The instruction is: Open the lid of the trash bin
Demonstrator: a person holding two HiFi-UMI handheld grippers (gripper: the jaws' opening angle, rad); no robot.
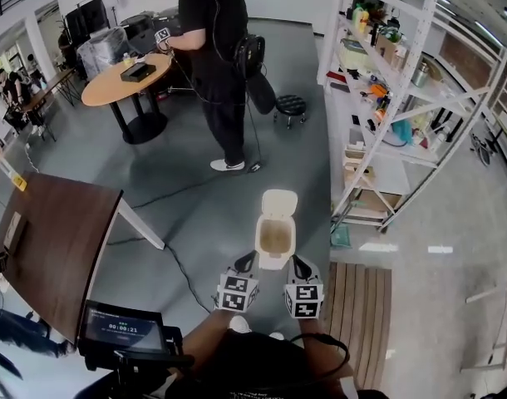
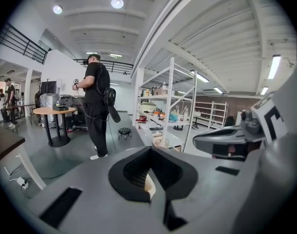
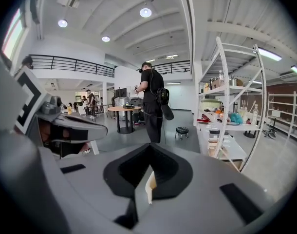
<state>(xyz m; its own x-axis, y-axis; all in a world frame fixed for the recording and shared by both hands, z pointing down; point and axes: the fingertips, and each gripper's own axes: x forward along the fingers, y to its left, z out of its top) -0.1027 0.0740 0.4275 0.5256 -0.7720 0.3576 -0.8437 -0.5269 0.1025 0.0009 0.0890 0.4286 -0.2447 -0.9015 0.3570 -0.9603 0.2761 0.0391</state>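
Where the trash bin (image 1: 275,241) stood on the grey floor (image 1: 195,214), its lid (image 1: 279,204) was up. It was tilted back from the far rim, hinge side away from the person, with the mouth bare and a brownish inside showing. By that, the opening looked done rather than waiting.

The bin lay straight ahead of the jaws and between them. The left gripper (image 1: 247,262) had its tip just beside the near left corner, and the right gripper (image 1: 299,266) just beside the near right corner. Neither was plainly nearer, and I could not tell whether either touched the wall.

In each gripper view the two jaws met in a point, pressed together with nothing clamped. A cream sliver (image 2: 149,186) showed through the gap behind the tips — probably the bin below. Any further move would turn on the lid lying beyond the tips, along the line both grippers pointed.

Farther out stood a white shelving rack (image 1: 420,115) to the right, a brown table (image 1: 54,248) to the left, and a person in black (image 1: 212,56) beside a round table (image 1: 112,86).
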